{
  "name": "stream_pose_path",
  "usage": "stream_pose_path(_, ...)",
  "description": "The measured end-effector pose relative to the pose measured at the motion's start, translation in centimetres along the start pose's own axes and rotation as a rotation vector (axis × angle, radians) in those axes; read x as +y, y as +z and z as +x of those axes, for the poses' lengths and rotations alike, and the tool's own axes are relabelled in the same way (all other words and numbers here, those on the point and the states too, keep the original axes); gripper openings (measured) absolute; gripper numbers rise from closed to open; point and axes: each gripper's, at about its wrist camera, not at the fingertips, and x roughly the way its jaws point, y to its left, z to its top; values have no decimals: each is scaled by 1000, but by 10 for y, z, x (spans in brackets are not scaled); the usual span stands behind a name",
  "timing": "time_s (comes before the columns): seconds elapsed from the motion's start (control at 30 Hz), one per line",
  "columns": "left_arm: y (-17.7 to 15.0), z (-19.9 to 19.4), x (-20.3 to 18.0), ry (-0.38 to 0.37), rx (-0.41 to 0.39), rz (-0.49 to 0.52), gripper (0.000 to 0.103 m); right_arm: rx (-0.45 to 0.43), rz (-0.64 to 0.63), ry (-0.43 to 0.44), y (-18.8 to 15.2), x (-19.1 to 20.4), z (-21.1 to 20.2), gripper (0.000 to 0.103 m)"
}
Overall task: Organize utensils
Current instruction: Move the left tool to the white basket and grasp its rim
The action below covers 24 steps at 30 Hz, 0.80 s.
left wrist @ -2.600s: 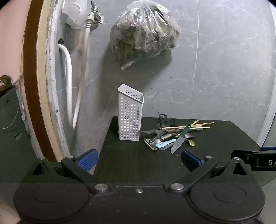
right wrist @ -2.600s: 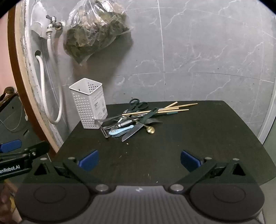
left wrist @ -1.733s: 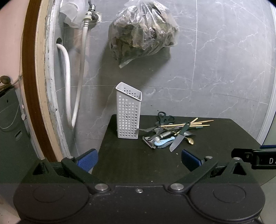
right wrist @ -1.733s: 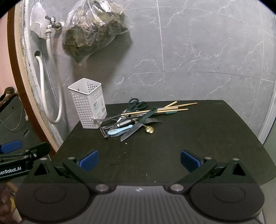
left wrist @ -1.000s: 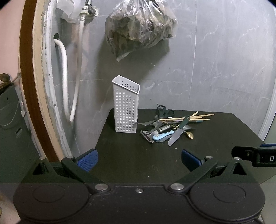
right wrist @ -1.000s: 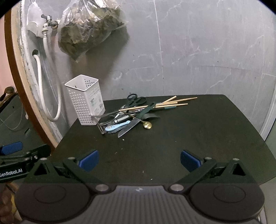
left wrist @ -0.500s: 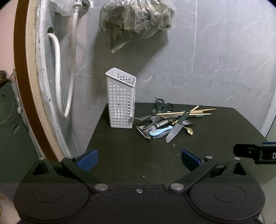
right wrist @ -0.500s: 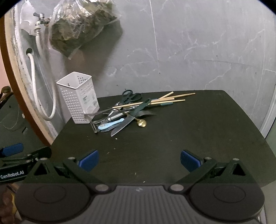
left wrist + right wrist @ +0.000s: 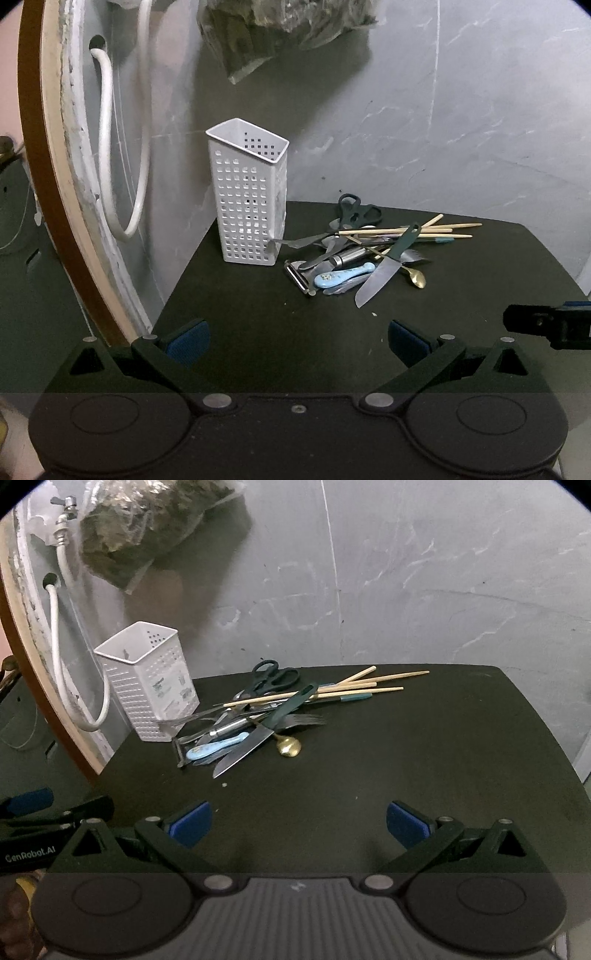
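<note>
A white perforated utensil holder (image 9: 249,199) (image 9: 147,679) stands upright at the back left of the black table (image 9: 480,288) (image 9: 424,757). Right of it lies a heap of utensils: a green-handled knife (image 9: 386,264) (image 9: 258,734), dark scissors (image 9: 351,210) (image 9: 273,674), wooden chopsticks (image 9: 406,230) (image 9: 332,688), a gold spoon (image 9: 415,278) (image 9: 289,746), a light-blue handle (image 9: 341,275) (image 9: 216,746), a peeler (image 9: 297,277) (image 9: 181,751) and forks. My left gripper (image 9: 297,338) and right gripper (image 9: 297,818) both stand open over the table's near part, holding nothing, well short of the heap.
A grey marble wall rises behind the table. On it hang a clear bag of dark stuff (image 9: 280,33) (image 9: 147,528) and a white hose (image 9: 107,155) (image 9: 59,642) with a tap (image 9: 64,511). A wooden frame (image 9: 40,177) borders the left. The other gripper shows at each view's edge.
Both grippers have moved forward and lower toward the table; the holder and heap look larger and nearer. Nothing on the table has shifted, and both grippers stay open.
</note>
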Motion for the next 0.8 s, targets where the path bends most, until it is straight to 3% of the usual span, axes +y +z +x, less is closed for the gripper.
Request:
stream_pose_path(0.33, 24, 33, -19, 73, 55, -19, 102, 54, -13, 64, 30, -22, 41, 103)
stream_pose_path(0.5, 30, 46, -18, 152, 84, 19, 102, 62, 27, 98, 37, -28, 58, 103)
stream_pose_path(0.67, 42, 51, 3, 226, 0, 35, 102, 99, 90, 95, 36, -28, 76, 103)
stream_pose_path(0.8, 61, 79, 25, 231, -54, 63, 102, 118, 124, 60, 31, -19, 83, 103)
